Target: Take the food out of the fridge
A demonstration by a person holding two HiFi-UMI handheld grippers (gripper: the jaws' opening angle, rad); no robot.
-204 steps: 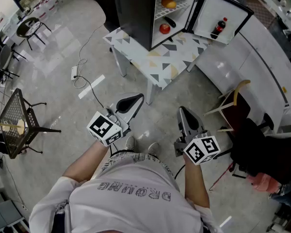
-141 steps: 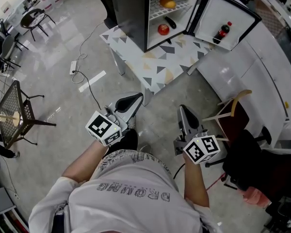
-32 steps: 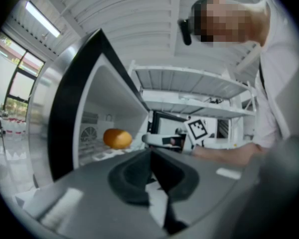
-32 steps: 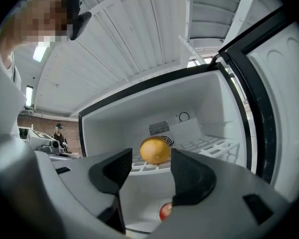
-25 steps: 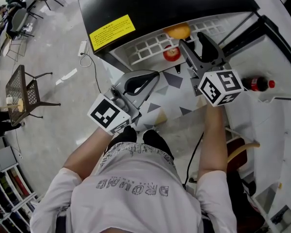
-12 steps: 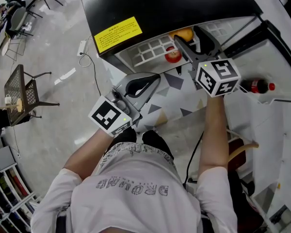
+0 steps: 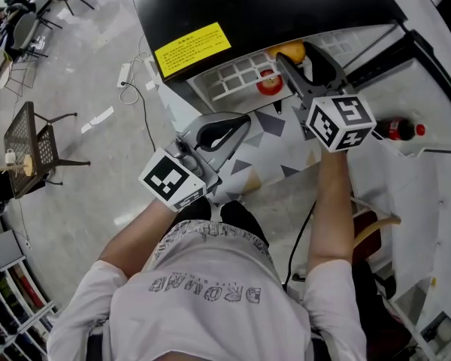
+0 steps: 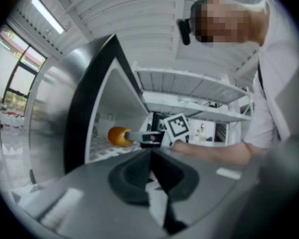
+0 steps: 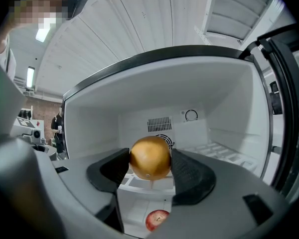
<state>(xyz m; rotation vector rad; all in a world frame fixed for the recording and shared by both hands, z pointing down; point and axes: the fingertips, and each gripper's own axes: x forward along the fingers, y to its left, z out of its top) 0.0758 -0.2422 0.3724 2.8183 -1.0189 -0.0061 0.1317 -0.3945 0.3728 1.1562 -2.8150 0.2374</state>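
Bracketing orange [image 9: 150, 158] in fridge [image 9: 217, 96], right gripper [image 9: 151, 165], left gripper [image 8: 150, 156] closed

yellow label [image 7: 193, 49] on fridge [image 7: 286, 6] top: print too small to read | shirt print [image 7: 204, 293]: block capitals, upside down, not surely legible | square markers [image 7: 340, 123]: code pattern, no text

From above, the fridge [image 7: 286, 6]'s black top hides most of its inside, and the orange [image 7: 288, 50] at the fridge's front edge shows only partly behind the right tool [image 7: 295, 53]. Print on the fridge's yellow label [image 7: 192, 48] is too small to read.
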